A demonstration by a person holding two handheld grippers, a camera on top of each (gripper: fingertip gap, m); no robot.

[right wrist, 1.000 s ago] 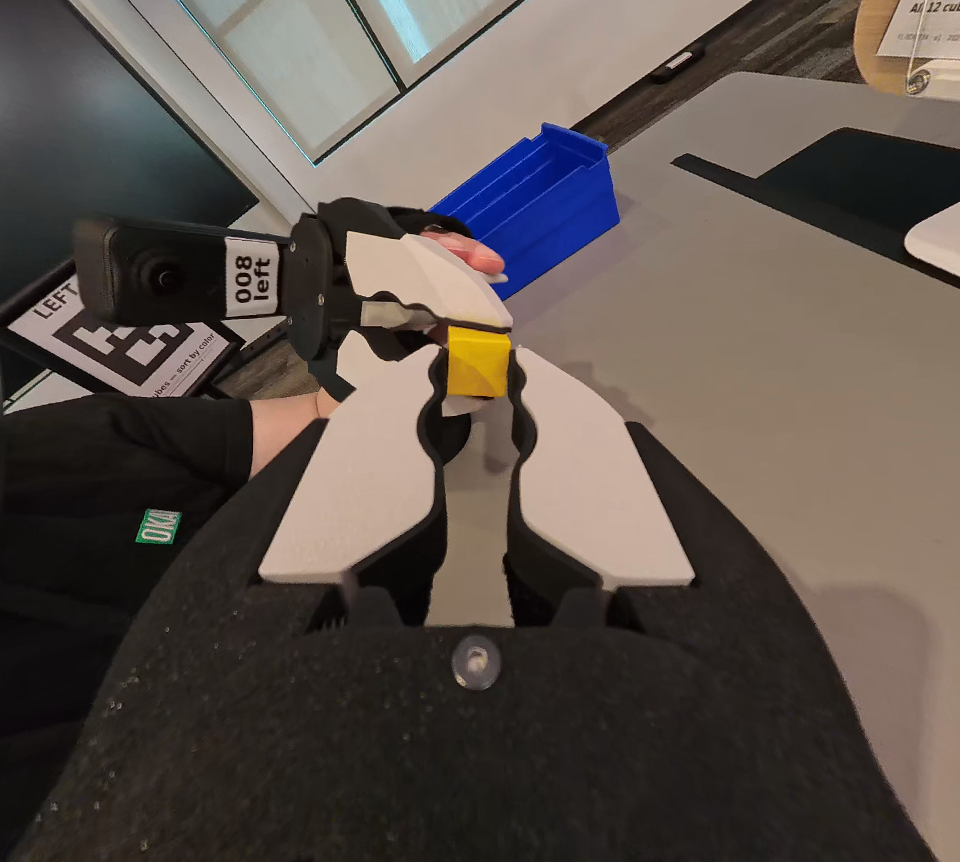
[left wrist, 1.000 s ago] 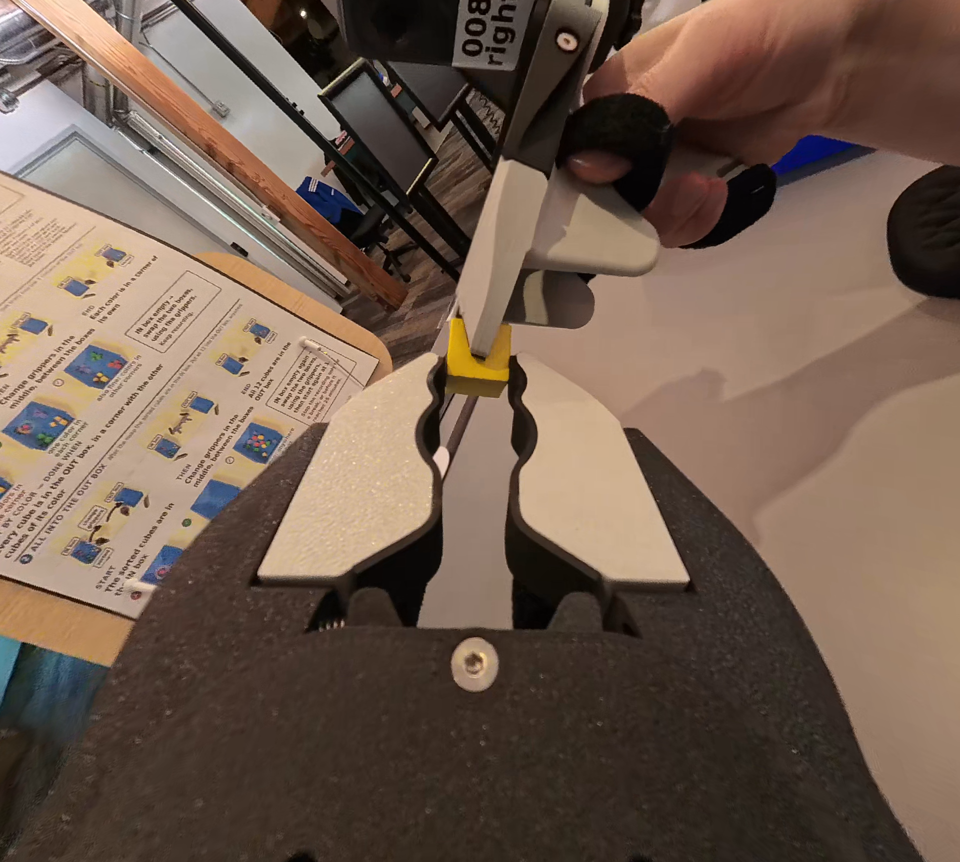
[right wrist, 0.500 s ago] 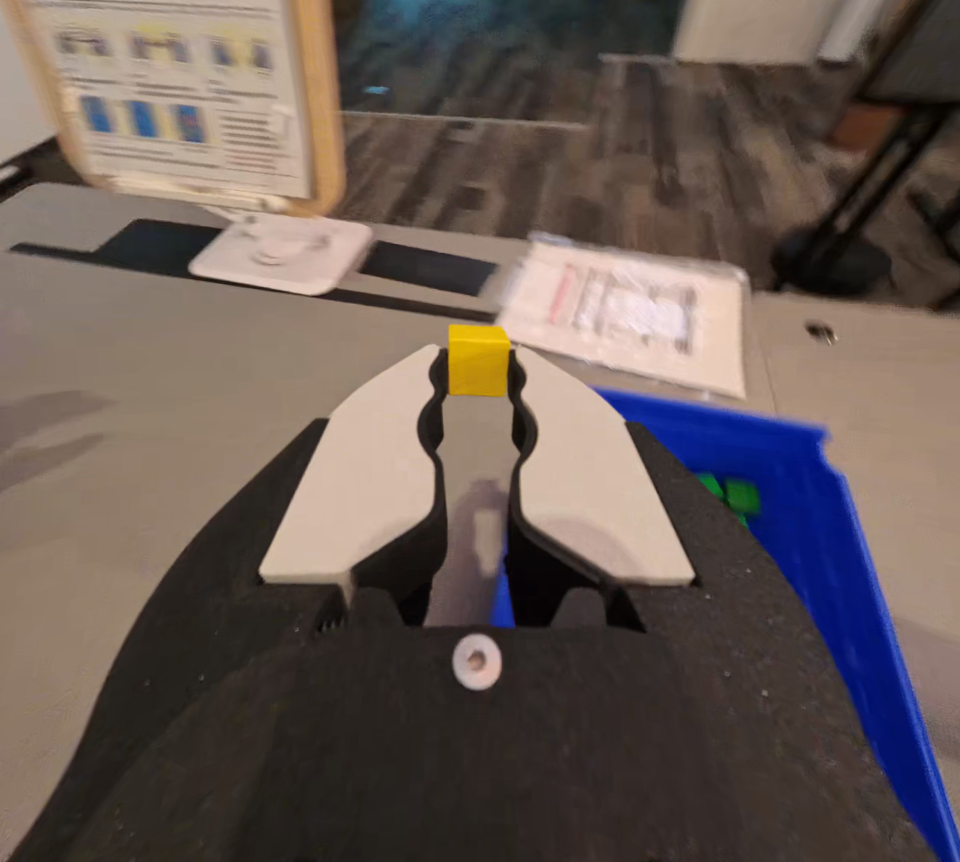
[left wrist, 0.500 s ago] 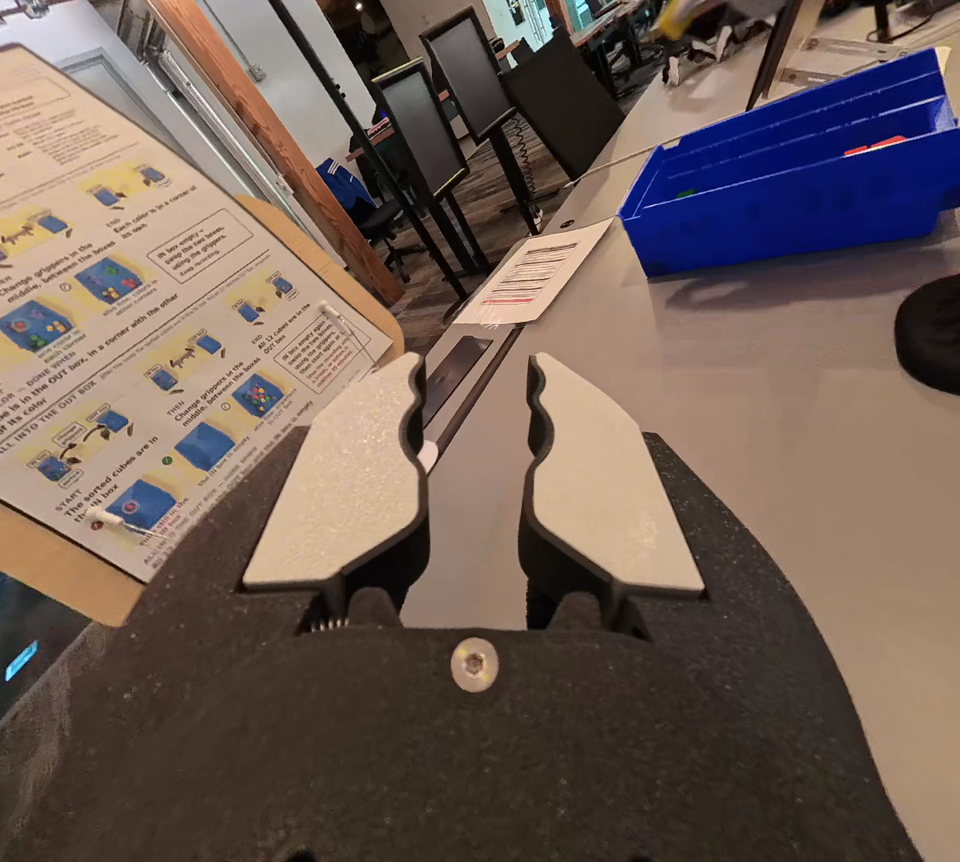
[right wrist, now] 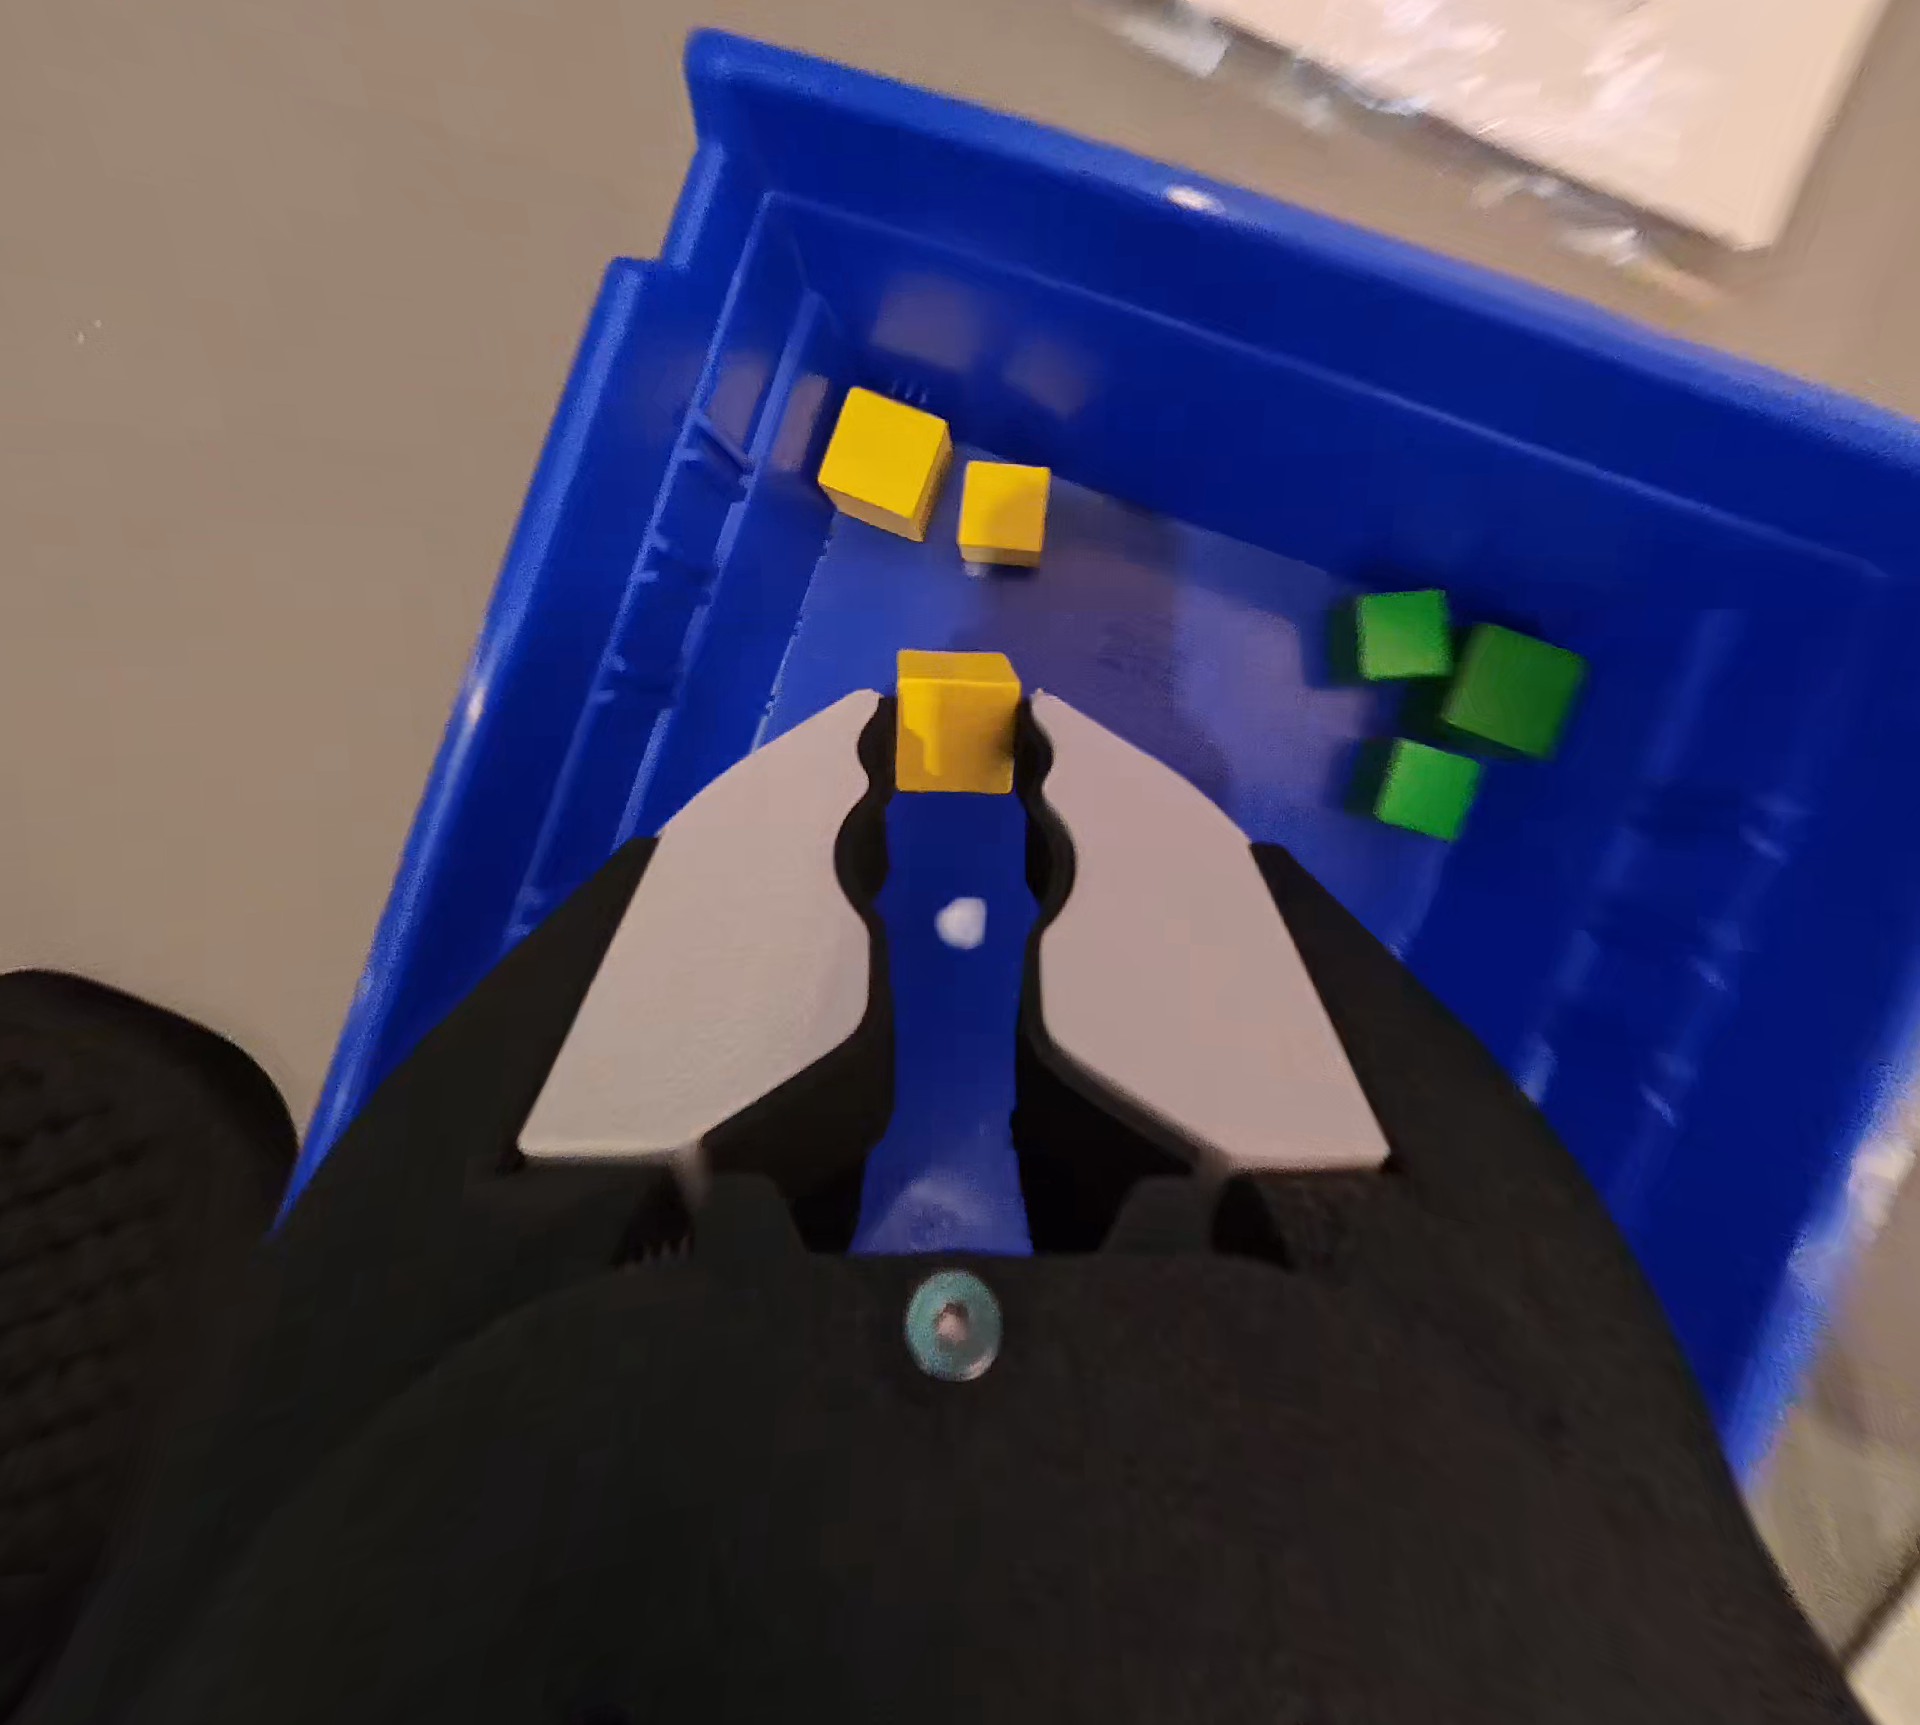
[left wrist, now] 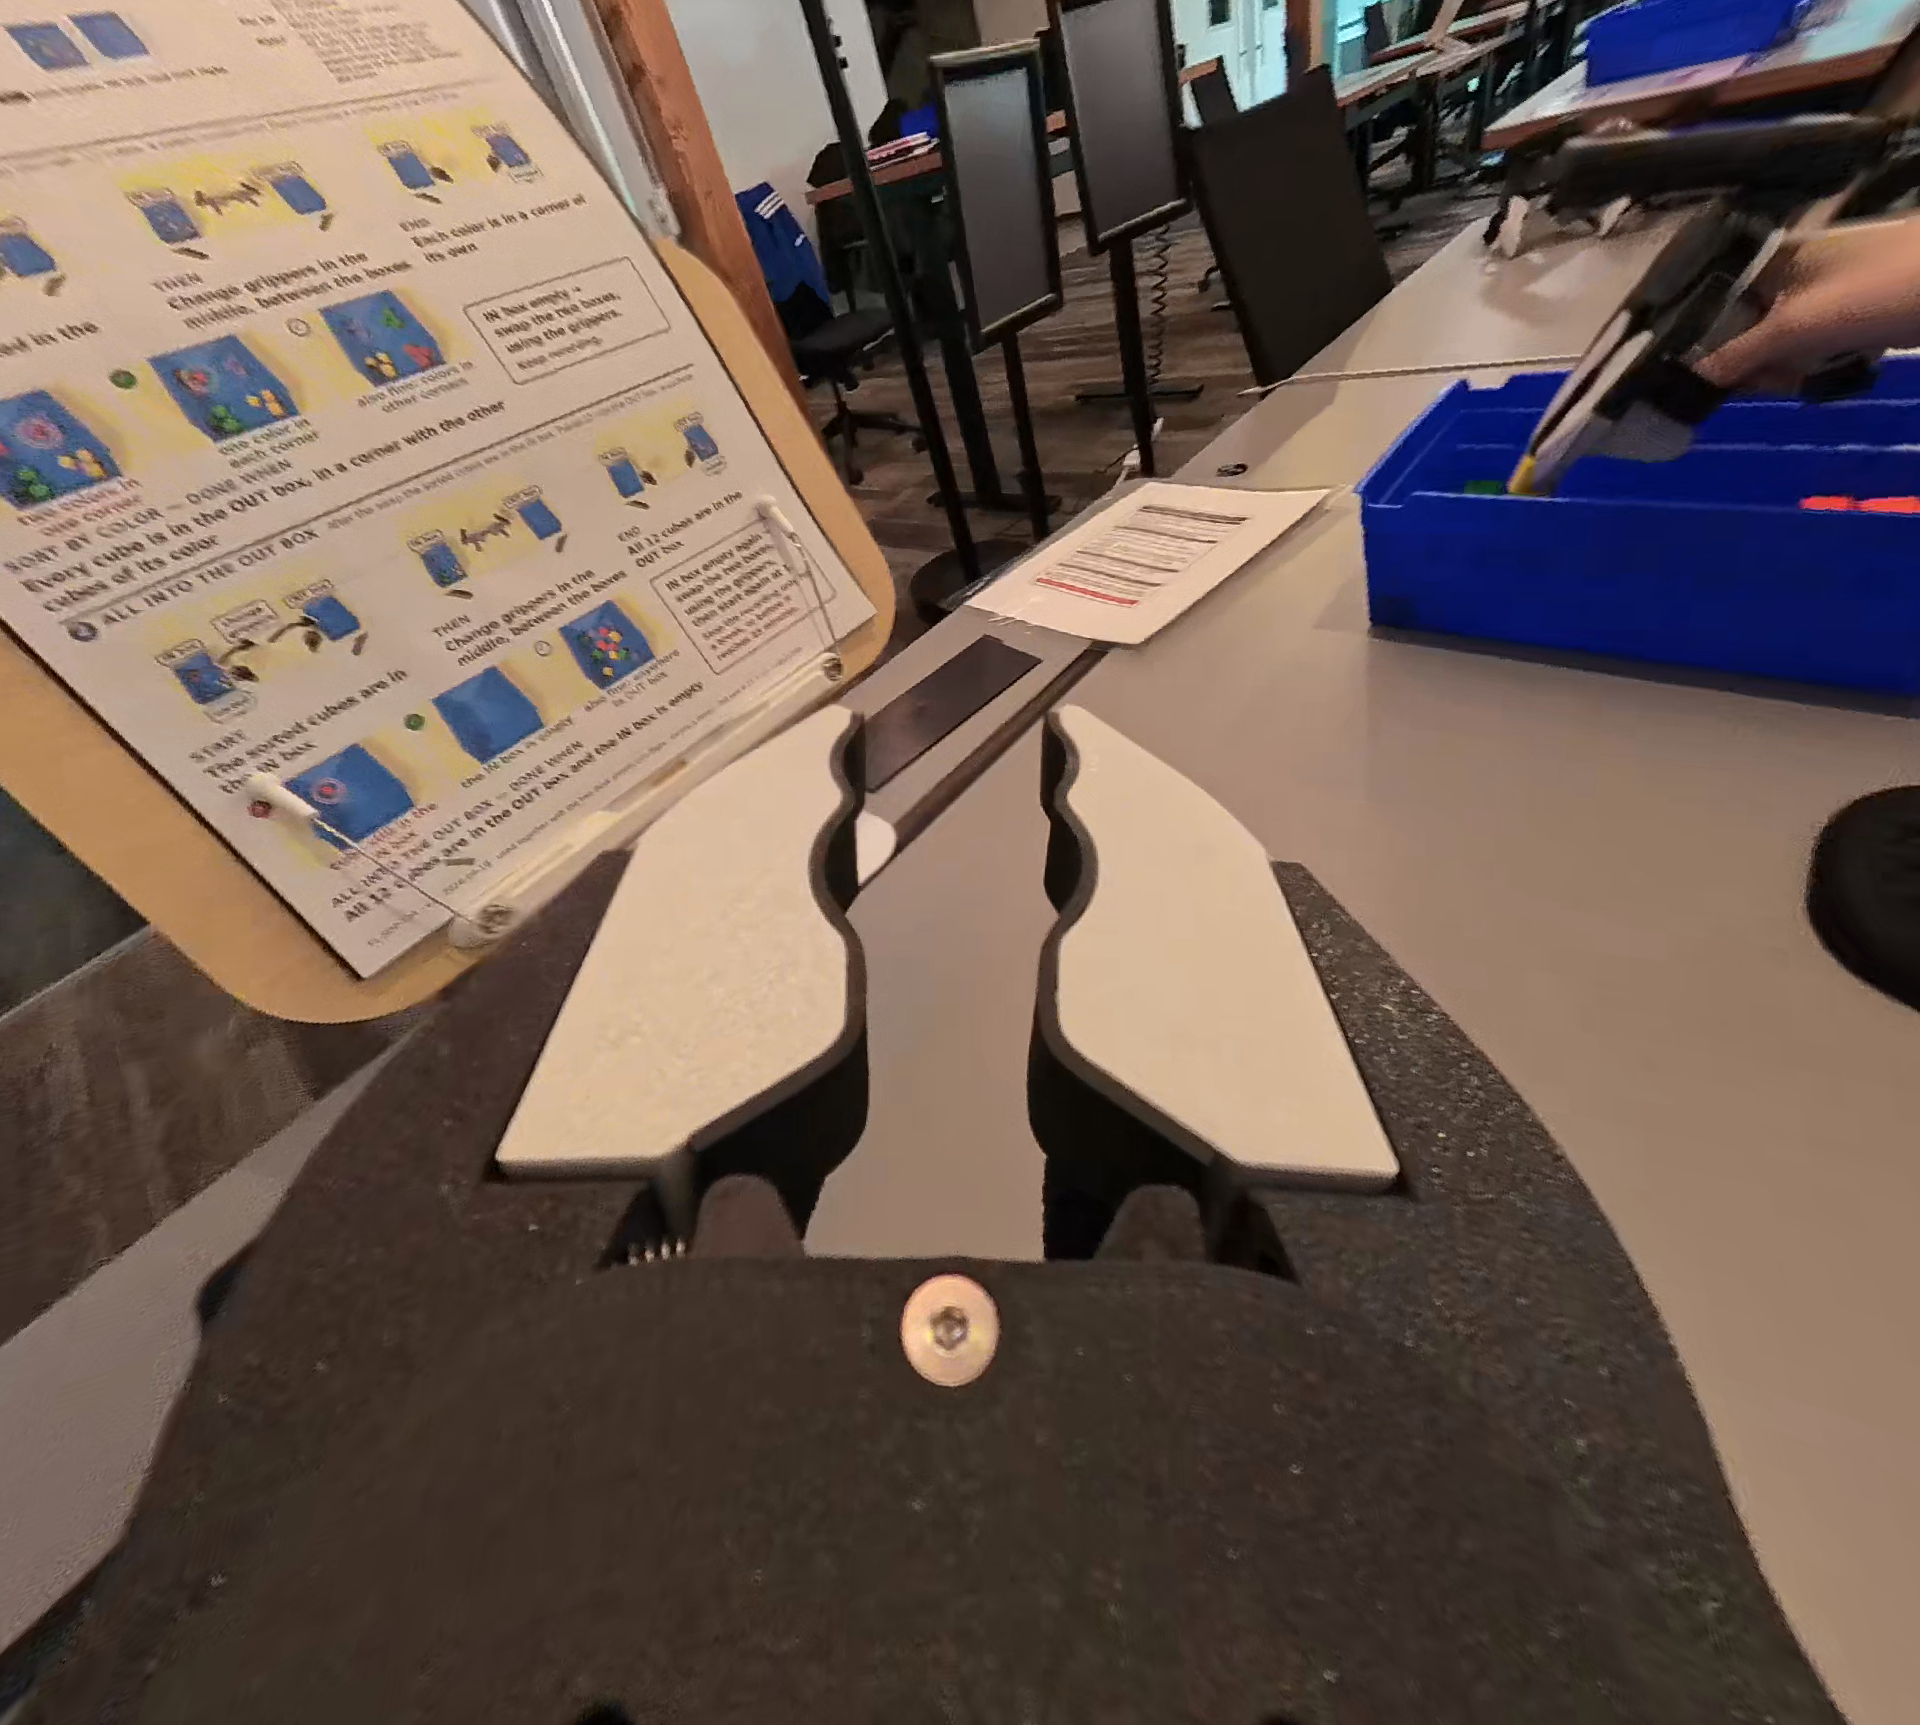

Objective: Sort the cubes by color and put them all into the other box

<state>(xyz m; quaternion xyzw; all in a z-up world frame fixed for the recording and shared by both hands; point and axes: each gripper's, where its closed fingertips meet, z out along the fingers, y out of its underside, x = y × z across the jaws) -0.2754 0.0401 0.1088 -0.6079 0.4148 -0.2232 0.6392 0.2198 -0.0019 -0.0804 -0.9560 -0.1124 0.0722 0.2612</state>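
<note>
- The right tool grasps a yellow cube inside the blue box, near two yellow cubes cornered there, keeping colours grouped.
- The left tool waits released over the counter.

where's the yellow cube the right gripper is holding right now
In the right wrist view the held yellow cube sits between the right gripper tips, over the blue box, near two loose yellow cubes in its corner.

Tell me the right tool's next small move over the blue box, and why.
Probably lower it toward the two loose yellow cubes and let go. The right tool holds a yellow cube above the blue box, just short of that corner; the green cubes sit apart on the other side.
</note>
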